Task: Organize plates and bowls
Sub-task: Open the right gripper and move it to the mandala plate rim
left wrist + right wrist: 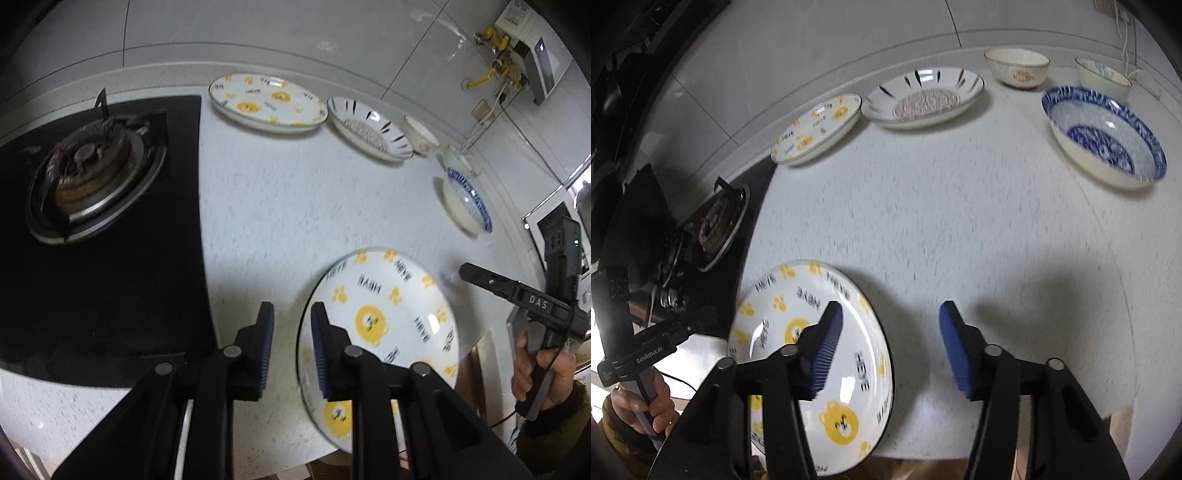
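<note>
I have the near bear-print plate (384, 325) lying flat at the front edge of the white countertop (295, 206), and neither tong has it. My left gripper (291, 332) hangs above the plate's left rim with a narrow gap between its blue pads (267, 347); I see nothing pinched in that gap, so it reads as open and empty, one finger over the counter and one over the plate. My right gripper (890, 347) stands clearly wider, its jaws apart, the left pad over the plate's well and the right pad over bare counter. Nothing is between the pads there either.

The plate sits close to the counter's front lip, just beside the black gas hob (96, 236), which looks like a set-down spot rather than a final home. The reason I think so: a matching bear-print plate (816, 129) waits at the back by the wall, touching the striped plate (923, 96) next to it. Beyond those, the cream bowl (1015, 68), the small pale bowl (1104, 75) and the blue-and-white bowl (1104, 136) sit loosely along the right, each apart from the others.

My judgement: like should go with like, so this near plate wants stacking on its twin. The rim is thin and glazed, so I'd want a firm bite on the edge, and with the plate near the counter's lip a slip could send it off the front. Both tongs point steeply down, well placed for an edge grab.
</note>
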Motion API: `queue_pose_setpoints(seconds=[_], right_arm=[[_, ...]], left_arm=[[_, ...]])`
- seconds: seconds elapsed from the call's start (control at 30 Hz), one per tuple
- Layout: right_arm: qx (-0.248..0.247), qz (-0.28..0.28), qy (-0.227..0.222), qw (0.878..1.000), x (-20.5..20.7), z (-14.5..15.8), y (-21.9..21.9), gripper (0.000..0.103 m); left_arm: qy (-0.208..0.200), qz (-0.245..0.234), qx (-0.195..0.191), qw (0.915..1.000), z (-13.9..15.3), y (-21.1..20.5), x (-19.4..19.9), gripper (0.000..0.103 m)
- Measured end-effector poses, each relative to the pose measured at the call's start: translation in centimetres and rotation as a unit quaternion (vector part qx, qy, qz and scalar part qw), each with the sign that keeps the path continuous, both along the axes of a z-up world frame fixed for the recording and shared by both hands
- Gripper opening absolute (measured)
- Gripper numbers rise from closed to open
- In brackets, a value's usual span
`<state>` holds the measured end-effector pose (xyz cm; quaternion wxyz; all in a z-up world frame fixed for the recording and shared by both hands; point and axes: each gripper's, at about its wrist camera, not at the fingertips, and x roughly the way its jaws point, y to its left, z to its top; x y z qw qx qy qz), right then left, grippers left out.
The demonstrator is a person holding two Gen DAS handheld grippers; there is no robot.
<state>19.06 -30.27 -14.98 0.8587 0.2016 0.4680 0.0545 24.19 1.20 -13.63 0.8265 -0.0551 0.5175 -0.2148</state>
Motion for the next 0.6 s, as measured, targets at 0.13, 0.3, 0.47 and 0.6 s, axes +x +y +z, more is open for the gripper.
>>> queue_pose_setpoints(seconds=[0.13,0.3,0.47,0.6], right_arm=[[0.008,0.009,-0.022,1.000,3.0,2.0,-2.3,0.064],[0.017,0.004,-0.040,0.999,8.2,3.7,-5.2,0.075],[0.017,-0.007,-0.034,0.999,13.3,3.2,-8.2,0.077],[0.014,-0.028,-0.021,0.999,16.7,2.3,-10.6,0.077]], left_arm=[[0.018,0.001,-0.012,0.9998,1.5,-2.0,3.5,0.021],[0.025,-0.013,0.005,0.9996,2.3,-6.2,7.9,0.039],[0.035,-0.026,-0.003,0.9990,1.7,-11.1,13.3,0.070],[0.060,-0.029,-0.029,0.9973,0.4,-14.6,17.6,0.074]])
